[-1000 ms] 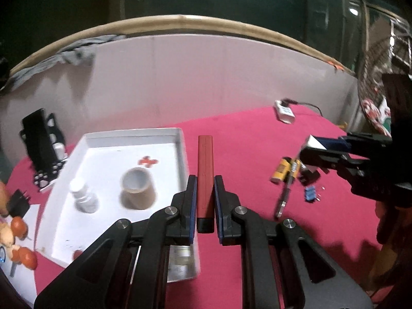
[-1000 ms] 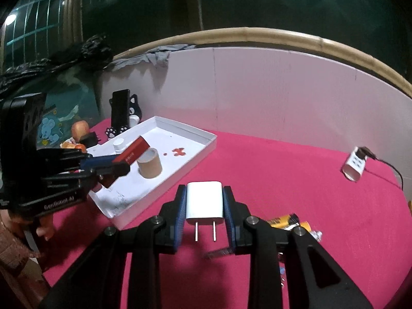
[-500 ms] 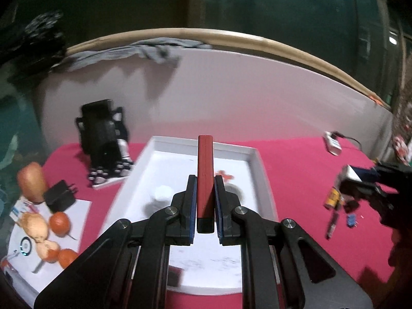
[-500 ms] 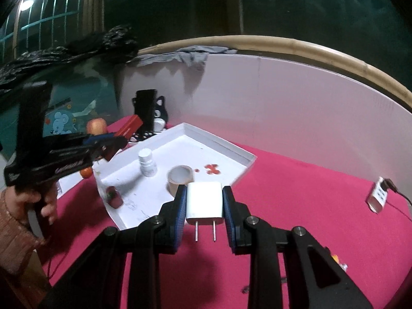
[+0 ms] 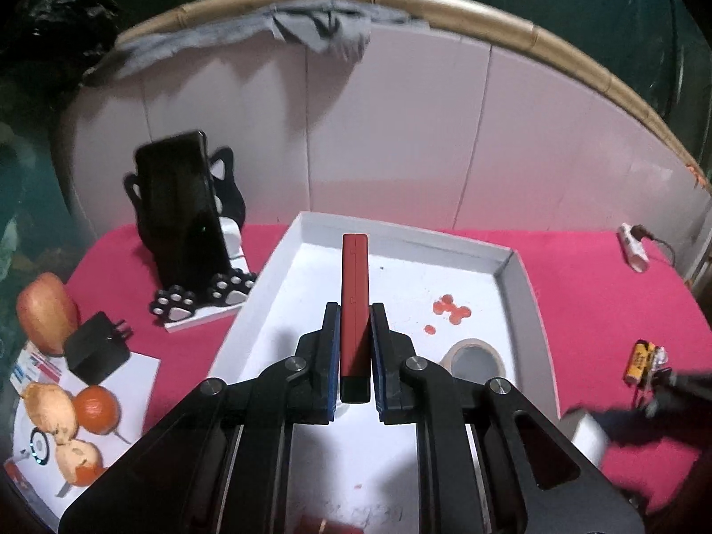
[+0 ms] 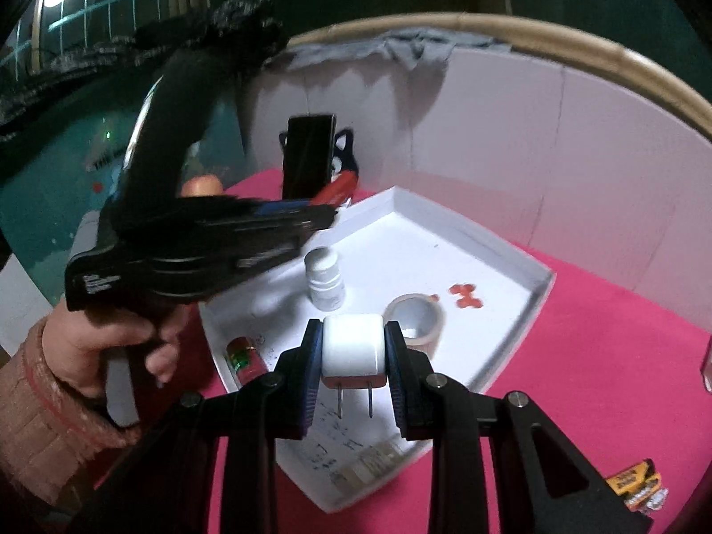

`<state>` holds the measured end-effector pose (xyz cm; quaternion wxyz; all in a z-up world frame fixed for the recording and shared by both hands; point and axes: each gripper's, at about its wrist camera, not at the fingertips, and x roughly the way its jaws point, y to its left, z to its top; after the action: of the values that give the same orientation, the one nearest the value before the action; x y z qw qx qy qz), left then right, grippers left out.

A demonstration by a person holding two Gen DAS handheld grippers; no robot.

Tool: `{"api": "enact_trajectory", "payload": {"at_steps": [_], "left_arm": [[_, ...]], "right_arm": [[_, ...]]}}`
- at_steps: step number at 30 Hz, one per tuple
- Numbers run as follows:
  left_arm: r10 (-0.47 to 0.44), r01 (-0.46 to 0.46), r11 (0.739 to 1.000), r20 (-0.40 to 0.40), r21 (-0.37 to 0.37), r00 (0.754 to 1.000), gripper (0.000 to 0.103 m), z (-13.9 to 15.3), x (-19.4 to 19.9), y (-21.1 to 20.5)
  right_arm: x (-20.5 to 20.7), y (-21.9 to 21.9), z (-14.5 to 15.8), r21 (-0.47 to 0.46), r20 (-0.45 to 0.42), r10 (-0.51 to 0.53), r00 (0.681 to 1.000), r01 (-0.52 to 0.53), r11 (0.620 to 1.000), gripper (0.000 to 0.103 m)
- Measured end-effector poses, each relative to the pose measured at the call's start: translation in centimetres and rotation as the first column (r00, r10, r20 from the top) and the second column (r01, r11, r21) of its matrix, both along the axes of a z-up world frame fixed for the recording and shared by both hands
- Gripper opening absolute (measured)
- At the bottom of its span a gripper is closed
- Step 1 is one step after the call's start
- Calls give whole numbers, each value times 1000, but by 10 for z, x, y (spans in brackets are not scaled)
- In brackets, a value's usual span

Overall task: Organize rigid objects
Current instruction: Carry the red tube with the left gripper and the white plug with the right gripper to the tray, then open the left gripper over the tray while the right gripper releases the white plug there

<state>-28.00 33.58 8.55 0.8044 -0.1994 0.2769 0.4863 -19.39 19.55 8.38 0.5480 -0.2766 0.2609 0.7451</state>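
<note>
Left gripper (image 5: 354, 333) remains clamped on the long dark-red rectangular bar (image 5: 354, 307); right gripper (image 6: 353, 347) remains clamped on the white two-pin plug adapter (image 6: 353, 345). Both loads, over red cloth a second ago, now sit above the shallow white rectangular tray (image 5: 529, 293).

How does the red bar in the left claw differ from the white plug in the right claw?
The red bar is long, slim and dark red; the white plug is short, blocky and white. The red bar sticks far out past its claw, while the white plug sits between the pads with two metal prongs pointing back. Both are clamped in shut claws over the white tray.
</note>
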Motion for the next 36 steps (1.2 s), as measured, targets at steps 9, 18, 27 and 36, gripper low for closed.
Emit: {"api": "enact_trajectory", "payload": {"at_steps": [9, 18, 27, 36], "left_arm": [[2, -4, 999, -48, -49, 999, 12, -20, 22, 15], [40, -42, 999, -71, -22, 997, 12, -16, 24, 17], [135, -135, 990, -11, 45, 991, 103, 3, 4, 3], [194, -205, 977, 170, 51, 966, 103, 26, -35, -34]], "right_arm": [[-12, 20, -41, -79, 7, -21, 1000, 22, 997, 26], [-12, 21, -47, -52, 14, -63, 998, 64, 997, 27], [-9, -3, -28, 80, 77, -108, 991, 102, 992, 103], [15, -27, -20, 104, 16, -173, 985, 171, 980, 103]]}}
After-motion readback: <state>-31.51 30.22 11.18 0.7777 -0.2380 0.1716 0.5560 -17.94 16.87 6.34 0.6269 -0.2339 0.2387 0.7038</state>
